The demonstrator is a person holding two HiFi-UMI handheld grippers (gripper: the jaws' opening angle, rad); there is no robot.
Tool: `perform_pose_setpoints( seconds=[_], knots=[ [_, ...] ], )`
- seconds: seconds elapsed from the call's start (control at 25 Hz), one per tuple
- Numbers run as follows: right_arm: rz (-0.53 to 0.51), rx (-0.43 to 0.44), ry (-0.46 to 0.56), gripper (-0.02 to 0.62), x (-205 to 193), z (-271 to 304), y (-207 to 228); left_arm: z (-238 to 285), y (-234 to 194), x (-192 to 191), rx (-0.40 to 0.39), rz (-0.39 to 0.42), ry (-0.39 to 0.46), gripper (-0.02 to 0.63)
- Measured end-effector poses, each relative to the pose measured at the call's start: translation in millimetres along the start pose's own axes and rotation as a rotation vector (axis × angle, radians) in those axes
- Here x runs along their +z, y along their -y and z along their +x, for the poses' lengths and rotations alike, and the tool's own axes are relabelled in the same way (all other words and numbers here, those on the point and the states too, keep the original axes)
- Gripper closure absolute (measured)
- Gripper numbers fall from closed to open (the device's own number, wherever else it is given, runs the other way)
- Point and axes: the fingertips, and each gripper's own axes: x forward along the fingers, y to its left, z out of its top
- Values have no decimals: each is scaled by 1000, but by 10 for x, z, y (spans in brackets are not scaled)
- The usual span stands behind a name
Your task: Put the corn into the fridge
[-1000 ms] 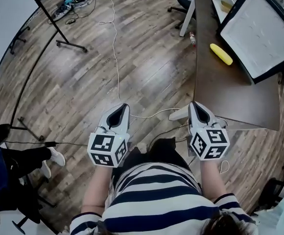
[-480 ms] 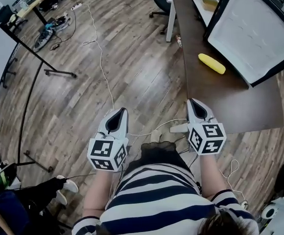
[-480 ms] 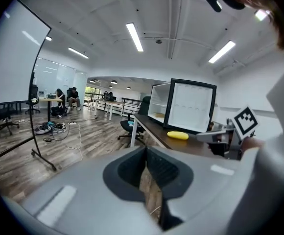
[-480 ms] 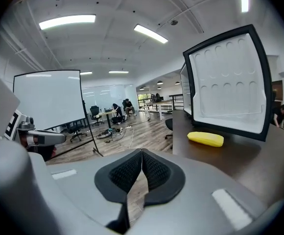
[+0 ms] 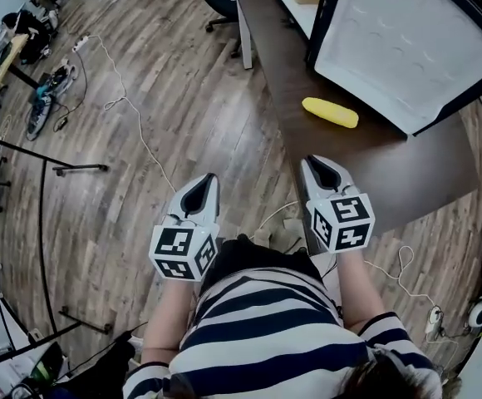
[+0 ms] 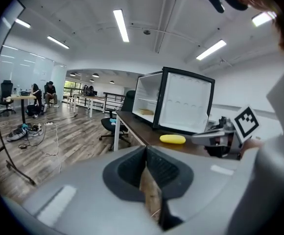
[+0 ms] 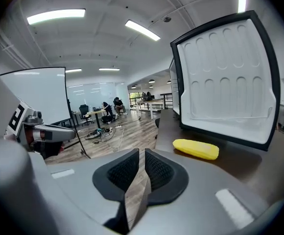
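While corn lies at one o'clock on the tabletop by the fridge, the empty right tool has just been opening narrowly; the left tool is closed.

I'm looking down on the yellow corn, lying on the dark brown bench. Just beyond the corn, the white-lined fridge door stands swung open over the bench. My right claw hangs near the corn on my side of it, at the bench's edge and not touching it. Its jaws have just been opening, with nothing between them. My left claw is well to the corn's left, over the wood floor. Further left of the corn, a white cable trails across the floor.
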Motion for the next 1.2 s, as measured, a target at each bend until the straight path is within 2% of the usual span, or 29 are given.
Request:
perform_pose_setpoints(
  seconds=[0.44, 0.72, 0.96, 1.2],
  knots=[
    [105, -199, -24, 518, 79, 356, 576, 1263, 61, 340, -284, 89, -75, 606],
    [225, -412, -44, 495, 311, 802, 989, 1990, -101, 634, -523, 241, -168, 606],
    [324, -612, -39, 483, 344, 866, 1054, 2334, -184, 707, -730, 381, -200, 606],
    [368, -674, -86, 480, 252, 866, 1077, 2755, 222, 624, -879, 464, -245, 606]
  ],
)
